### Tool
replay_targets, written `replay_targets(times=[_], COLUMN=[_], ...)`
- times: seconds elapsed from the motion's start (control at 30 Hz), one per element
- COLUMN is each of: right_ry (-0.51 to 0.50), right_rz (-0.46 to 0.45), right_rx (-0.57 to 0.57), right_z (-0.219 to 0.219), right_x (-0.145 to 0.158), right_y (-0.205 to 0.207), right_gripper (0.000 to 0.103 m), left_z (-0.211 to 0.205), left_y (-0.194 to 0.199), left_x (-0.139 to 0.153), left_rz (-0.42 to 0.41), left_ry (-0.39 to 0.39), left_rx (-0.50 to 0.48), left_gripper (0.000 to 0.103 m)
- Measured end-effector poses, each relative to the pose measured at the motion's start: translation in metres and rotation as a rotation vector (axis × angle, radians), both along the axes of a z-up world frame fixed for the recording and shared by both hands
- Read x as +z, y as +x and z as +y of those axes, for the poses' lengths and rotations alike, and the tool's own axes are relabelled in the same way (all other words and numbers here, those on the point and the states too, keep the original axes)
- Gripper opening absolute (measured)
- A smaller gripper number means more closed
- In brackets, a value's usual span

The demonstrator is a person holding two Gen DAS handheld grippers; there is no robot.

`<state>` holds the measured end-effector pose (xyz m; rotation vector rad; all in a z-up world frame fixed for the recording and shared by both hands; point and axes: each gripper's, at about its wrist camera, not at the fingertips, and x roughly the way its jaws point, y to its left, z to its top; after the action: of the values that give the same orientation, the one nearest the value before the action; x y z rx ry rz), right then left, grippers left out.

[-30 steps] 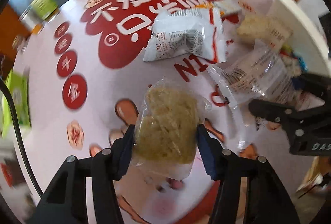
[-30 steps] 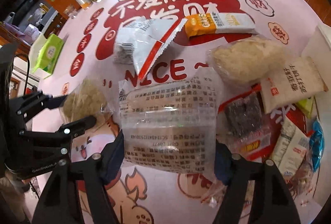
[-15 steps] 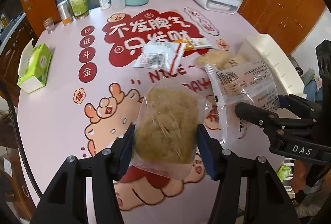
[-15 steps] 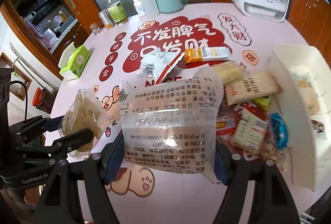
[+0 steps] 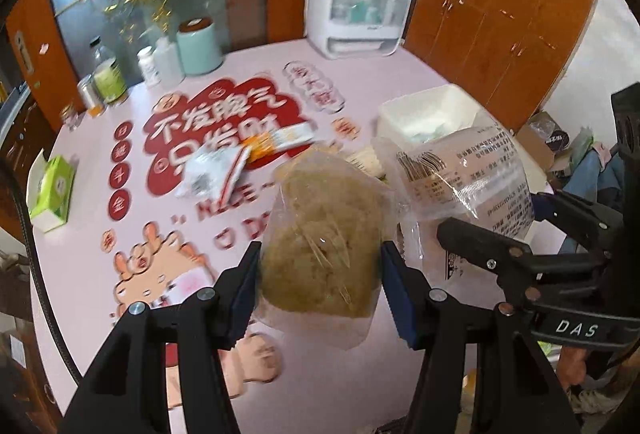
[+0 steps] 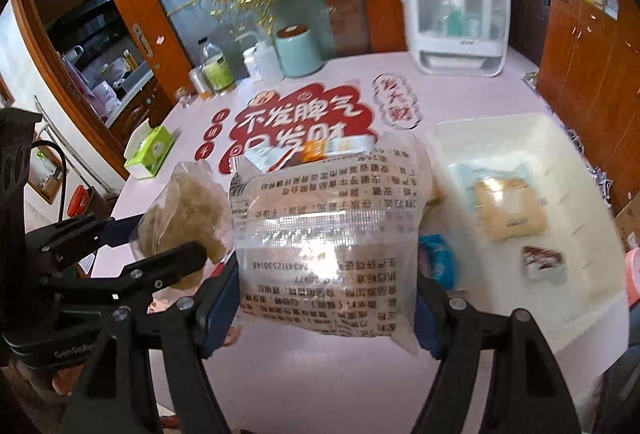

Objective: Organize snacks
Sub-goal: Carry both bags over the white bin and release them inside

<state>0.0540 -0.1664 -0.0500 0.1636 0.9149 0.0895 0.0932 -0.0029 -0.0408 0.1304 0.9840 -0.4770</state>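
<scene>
The pink round table (image 6: 460, 101) carries a white bin (image 6: 492, 137) at its right side (several packets already lie inside). The right gripper (image 6: 326, 298) clamps a clear printed snack bag (image 6: 326, 230) above the table. The left gripper (image 5: 320, 288) clamps a smaller clear packet of brown crumbly snack (image 5: 324, 238), also raised.

Right gripper (image 6: 326, 298) clamps a printed clear packet (image 6: 326, 234); white bin (image 6: 516, 201) beside, apparently below.
</scene>
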Motion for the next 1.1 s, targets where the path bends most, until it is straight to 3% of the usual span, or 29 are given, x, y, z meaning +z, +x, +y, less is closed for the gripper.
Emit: replay_targets(times=[0.27,0.57,0.8,1.1], right_ry=[-0.017,-0.046,-0.06,-0.081], right_rz=[-0.05,-0.029,0.001,0.034], right_rx=[-0.061,-0.127,-0.173,-0.174], right_z=[-0.099,-0.183,-0.223,-0.237], right_x=[0.017,0.013,0.004,-0.006], right_y=[-0.019,-0.033,-0.033,-0.023], right_gripper=[0.074,0.075,0.075,0.076], left_z=[-0.098,-0.185,-0.231,-0.259], left_y=[-0.014,-0.02,-0.019,-0.006], left_x=[0.016,0.014,0.011,-0.003], left_rz=[-0.041,-0.02,-0.013,0.019], left_ry=[-0.024,-0.019,0.003,0.022], left_rx=[-0.011,-0.024,-0.037,-0.019], left_gripper=[0.056,0.056,0.056,0.057])
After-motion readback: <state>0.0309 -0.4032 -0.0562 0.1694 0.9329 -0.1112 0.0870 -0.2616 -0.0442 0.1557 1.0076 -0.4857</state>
